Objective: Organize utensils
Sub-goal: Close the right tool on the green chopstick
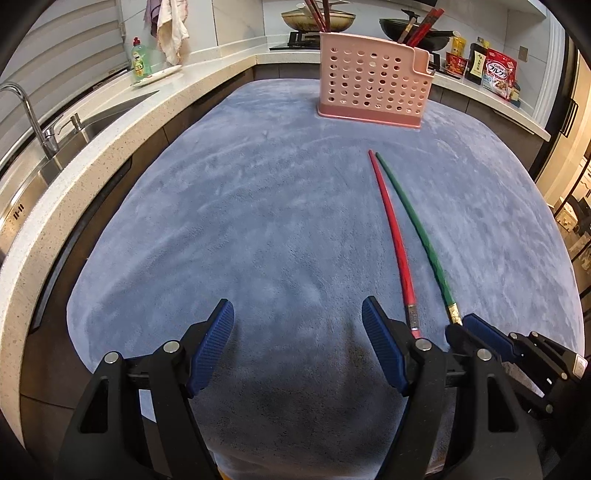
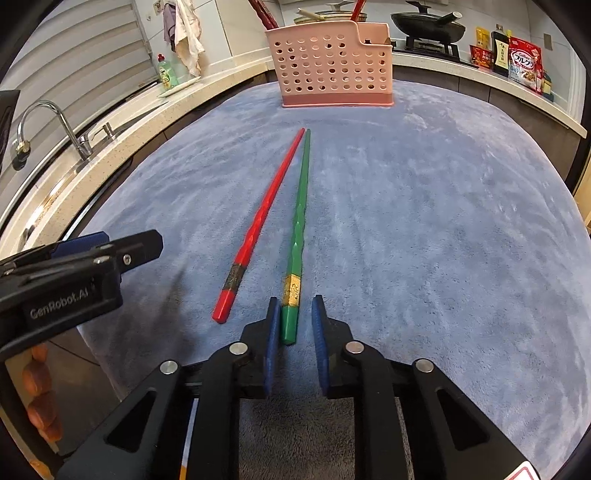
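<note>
A red chopstick (image 2: 263, 218) and a green chopstick (image 2: 298, 229) lie side by side on the blue cloth (image 2: 424, 221), tips pointing at a pink perforated utensil holder (image 2: 334, 70) at the far edge, which holds several chopsticks. My right gripper (image 2: 294, 314) is low on the cloth, its jaws on either side of the green chopstick's thick end with a small gap each side, not clamped. My left gripper (image 1: 297, 314) is wide open and empty, just left of the red chopstick (image 1: 393, 236). The green chopstick (image 1: 417, 225), the holder (image 1: 371, 77) and the right gripper (image 1: 458, 325) also show in the left wrist view.
A counter with a sink and tap (image 1: 33, 122) runs along the left. A dish soap bottle (image 1: 140, 59), a stove with pans (image 1: 317, 18) and food packets (image 1: 498, 72) line the back counter. The left gripper's body (image 2: 74, 273) shows at the left of the right wrist view.
</note>
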{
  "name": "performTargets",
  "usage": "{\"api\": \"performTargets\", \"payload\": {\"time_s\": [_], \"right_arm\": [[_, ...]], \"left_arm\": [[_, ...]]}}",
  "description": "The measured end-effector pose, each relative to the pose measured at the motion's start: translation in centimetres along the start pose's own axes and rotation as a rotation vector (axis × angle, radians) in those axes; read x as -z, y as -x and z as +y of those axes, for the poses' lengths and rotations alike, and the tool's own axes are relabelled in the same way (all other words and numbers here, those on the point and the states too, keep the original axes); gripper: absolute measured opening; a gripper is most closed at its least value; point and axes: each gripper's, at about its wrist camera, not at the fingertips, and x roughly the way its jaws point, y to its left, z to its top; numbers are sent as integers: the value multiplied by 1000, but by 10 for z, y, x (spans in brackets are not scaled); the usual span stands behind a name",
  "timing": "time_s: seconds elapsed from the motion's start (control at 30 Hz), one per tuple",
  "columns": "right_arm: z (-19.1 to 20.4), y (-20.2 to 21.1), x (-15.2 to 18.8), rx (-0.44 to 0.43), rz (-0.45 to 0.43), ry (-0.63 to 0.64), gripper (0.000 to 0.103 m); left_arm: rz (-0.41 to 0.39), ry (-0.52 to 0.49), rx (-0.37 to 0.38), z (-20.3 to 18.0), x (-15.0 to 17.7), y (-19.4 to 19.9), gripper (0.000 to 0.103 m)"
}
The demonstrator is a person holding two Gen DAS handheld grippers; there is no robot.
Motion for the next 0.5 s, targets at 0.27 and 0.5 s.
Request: {"api": "performTargets", "payload": {"time_s": [0.27, 0.5], "right_arm": [[-14, 4, 1, 3, -10, -45, 7], [-39, 20, 6, 6, -22, -123, 7]], "left_arm": [[10, -21, 21, -12, 4, -3, 75], [17, -52, 72, -34, 7, -8, 76]]}}
